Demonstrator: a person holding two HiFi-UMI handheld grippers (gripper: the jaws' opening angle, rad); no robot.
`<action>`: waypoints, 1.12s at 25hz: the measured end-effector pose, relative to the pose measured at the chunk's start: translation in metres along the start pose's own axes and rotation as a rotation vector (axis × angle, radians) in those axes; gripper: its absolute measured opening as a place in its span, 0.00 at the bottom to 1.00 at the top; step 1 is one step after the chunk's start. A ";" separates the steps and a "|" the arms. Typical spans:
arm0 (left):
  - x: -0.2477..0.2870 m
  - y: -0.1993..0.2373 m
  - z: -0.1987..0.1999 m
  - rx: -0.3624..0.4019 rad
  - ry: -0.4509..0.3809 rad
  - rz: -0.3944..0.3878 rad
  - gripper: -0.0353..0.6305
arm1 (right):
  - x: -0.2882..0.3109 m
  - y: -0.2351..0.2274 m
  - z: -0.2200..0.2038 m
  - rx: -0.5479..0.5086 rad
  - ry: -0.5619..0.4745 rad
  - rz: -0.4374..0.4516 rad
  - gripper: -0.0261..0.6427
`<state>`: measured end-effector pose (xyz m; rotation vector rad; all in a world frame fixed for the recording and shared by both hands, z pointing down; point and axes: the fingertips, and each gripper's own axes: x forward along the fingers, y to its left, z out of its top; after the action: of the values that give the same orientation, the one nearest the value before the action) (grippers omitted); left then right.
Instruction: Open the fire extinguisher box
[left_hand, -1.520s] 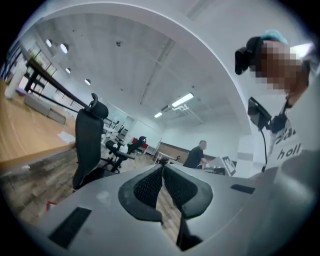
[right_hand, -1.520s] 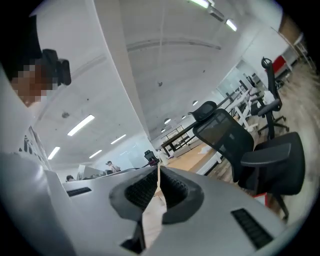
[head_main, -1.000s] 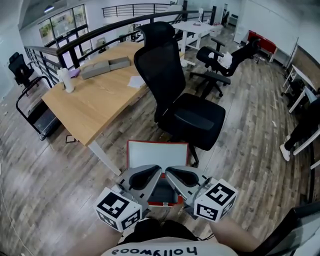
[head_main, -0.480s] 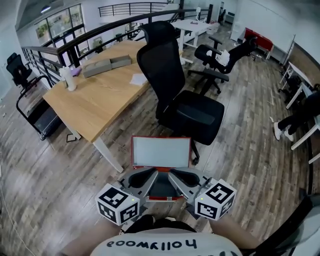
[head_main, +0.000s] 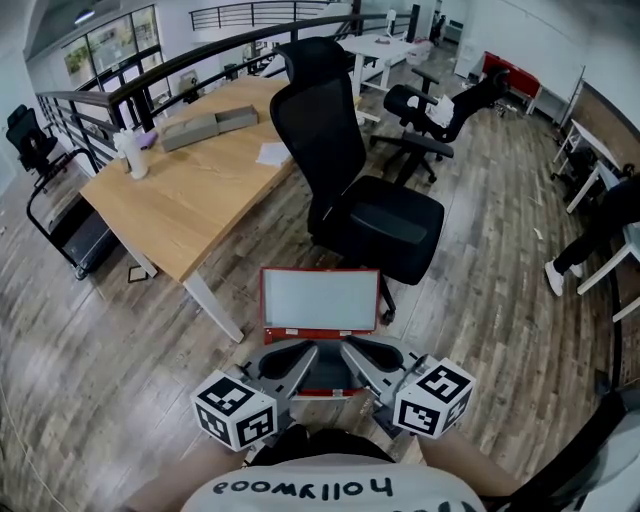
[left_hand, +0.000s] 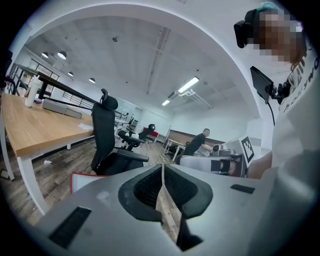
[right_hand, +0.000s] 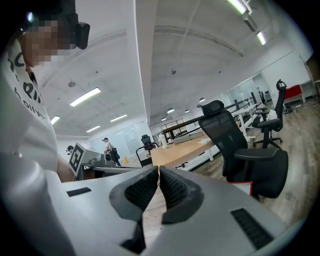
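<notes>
The fire extinguisher box (head_main: 320, 300), red-framed with a pale front panel, sits on the wooden floor in front of me in the head view. Its near part is hidden under both grippers. My left gripper (head_main: 311, 349) and right gripper (head_main: 346, 349) hang side by side over that near part, tips angled toward each other, both shut with nothing between the jaws. The left gripper view shows its shut gripper (left_hand: 162, 169), a red edge of the box (left_hand: 80, 176) and the right gripper (left_hand: 220, 163) beyond. The right gripper view shows its shut gripper (right_hand: 158, 171).
A black office chair (head_main: 360, 190) stands just behind the box, its base close to the box's far right corner. A long wooden desk (head_main: 190, 190) runs along the left, with its white leg (head_main: 212, 305) near the box. More chairs and a person's legs (head_main: 590, 250) are at the right.
Both grippers have sunk a little over the near part of the box, the left one more. Their jaws stay shut. The box keeps its place on the floor.
</notes>
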<state>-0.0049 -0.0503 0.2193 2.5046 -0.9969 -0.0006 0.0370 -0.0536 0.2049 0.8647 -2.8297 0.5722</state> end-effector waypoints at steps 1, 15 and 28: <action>0.000 -0.001 0.000 -0.005 -0.001 -0.003 0.08 | -0.001 -0.001 0.000 0.000 0.001 -0.005 0.07; -0.007 0.004 0.000 -0.006 -0.007 0.014 0.08 | 0.002 -0.002 -0.001 -0.023 0.030 -0.004 0.05; -0.009 -0.003 -0.004 0.000 -0.004 0.018 0.08 | -0.006 -0.002 -0.008 -0.007 0.035 -0.005 0.05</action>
<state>-0.0089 -0.0410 0.2198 2.4968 -1.0211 0.0004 0.0429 -0.0490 0.2113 0.8522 -2.7954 0.5704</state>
